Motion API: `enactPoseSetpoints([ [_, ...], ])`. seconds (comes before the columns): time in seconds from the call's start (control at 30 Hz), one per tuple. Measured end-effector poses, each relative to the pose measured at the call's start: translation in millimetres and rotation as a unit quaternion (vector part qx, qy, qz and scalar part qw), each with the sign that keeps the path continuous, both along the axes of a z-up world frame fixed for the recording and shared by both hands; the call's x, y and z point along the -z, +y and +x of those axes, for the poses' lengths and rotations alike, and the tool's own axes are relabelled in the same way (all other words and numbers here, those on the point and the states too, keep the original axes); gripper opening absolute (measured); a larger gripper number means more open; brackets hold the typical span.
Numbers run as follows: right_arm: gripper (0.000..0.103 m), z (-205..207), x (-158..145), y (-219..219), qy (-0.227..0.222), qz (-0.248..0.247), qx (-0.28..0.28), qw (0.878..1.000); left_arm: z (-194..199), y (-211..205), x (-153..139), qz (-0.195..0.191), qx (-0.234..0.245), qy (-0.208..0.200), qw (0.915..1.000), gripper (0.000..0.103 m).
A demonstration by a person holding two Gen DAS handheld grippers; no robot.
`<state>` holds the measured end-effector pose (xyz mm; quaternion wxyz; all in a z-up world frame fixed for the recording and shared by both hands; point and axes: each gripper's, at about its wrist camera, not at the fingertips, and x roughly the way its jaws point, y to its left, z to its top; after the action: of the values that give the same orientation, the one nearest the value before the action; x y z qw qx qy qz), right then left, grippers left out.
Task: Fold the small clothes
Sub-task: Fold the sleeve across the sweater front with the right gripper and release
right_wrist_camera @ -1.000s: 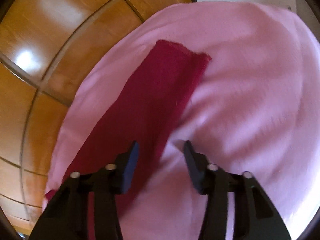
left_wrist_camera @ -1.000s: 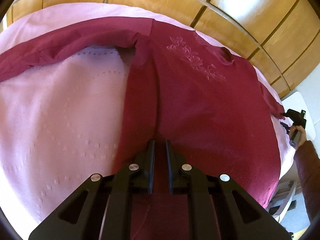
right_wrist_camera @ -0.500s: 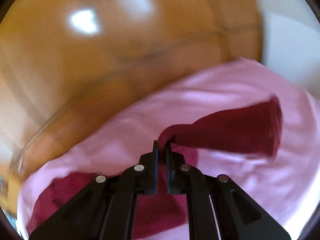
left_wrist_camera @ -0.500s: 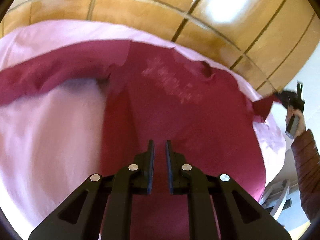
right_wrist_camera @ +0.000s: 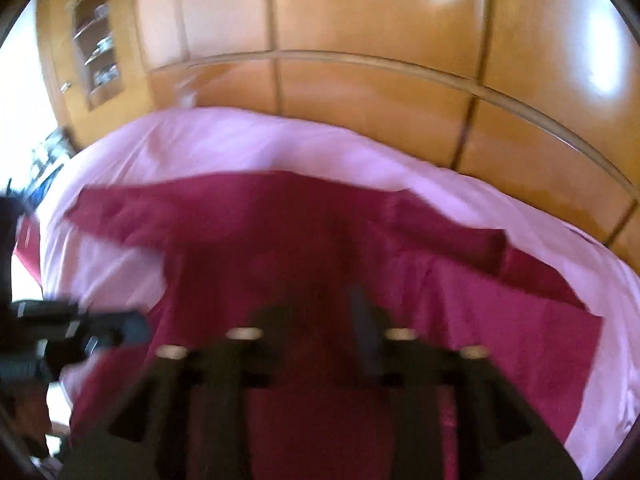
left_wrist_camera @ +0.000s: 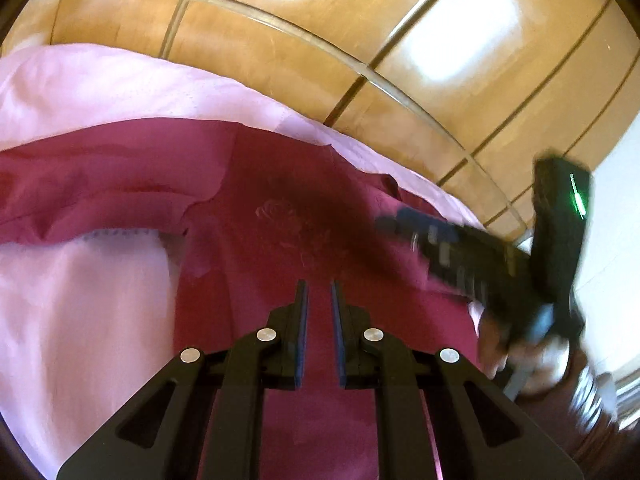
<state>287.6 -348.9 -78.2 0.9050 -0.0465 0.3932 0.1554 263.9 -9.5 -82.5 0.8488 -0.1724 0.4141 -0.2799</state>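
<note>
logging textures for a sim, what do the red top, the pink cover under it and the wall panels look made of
Red top: soft matte knit, probably cotton; it creases and carries tone-on-tone rose embroidery.
Pink cover: matte woven fabric with small eyelet rows.
Wall panels: glossy varnished wood or veneer, with bright glare patches.

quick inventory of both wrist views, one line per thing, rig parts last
long-sleeved dark red top: 1, maroon with tone-on-tone flower embroidery on the chest, spread on the cover; one sleeve lies out flat, the other is folded in over the body.
pale pink bed cover: 1, pink, under the top.
glossy wooden panelled wardrobe: 1, honey brown, behind the bed.
open wooden shelf niche: 1, brown, far left of the wardrobe; contents too blurred to name.
left claw: 1, black, low over the top's lower body, nearly closed with red cloth between the fingers.
right claw: 1, black, motion-blurred, over the top's middle.
</note>
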Motion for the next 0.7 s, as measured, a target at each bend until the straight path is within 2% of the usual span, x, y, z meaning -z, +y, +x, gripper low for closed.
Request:
enactPoseSetpoints([
  [0.03,0.048,-2,1,-2,-0.001,0.004,0.002,1.000,4,0,0,0.000,-0.002,0.002,1.0000,0.010],
  [0.07,0.051,-5,4,-9,0.002,0.010,0.008,1.000,7,0,1,0.002,-0.004,0.003,1.0000,0.016],
  [0.1,0.055,-7,5,-18,0.006,0.015,0.016,1.000,9,-1,1,0.005,-0.008,0.005,0.9999,0.032],
  [0.13,0.058,-15,8,-31,0.008,0.018,0.031,0.999,12,1,3,0.006,-0.017,0.009,0.9998,0.037],
  [0.2,0.062,-34,11,-48,0.010,0.017,0.057,0.998,18,4,6,-0.006,-0.022,0.023,0.9995,0.038],
  [0.27,0.063,-49,20,-84,0.025,0.018,0.104,0.994,27,5,10,-0.014,-0.029,0.037,0.9988,0.038],
  [0.37,0.063,-64,27,-133,0.046,0.047,0.177,0.982,40,0,7,-0.003,-0.042,0.027,0.9988,0.038],
  [0.47,0.063,-82,26,-171,0.047,0.078,0.238,0.967,52,-8,0,0.005,-0.050,0.015,0.9986,0.038],
  [0.57,0.062,-87,18,-192,0.031,0.108,0.270,0.956,62,-24,-8,0.034,-0.045,-0.010,0.9984,0.038],
  [0.7,0.062,-65,4,-196,-0.001,0.126,0.274,0.954,75,-50,-6,0.100,-0.038,-0.032,0.9937,0.038],
])
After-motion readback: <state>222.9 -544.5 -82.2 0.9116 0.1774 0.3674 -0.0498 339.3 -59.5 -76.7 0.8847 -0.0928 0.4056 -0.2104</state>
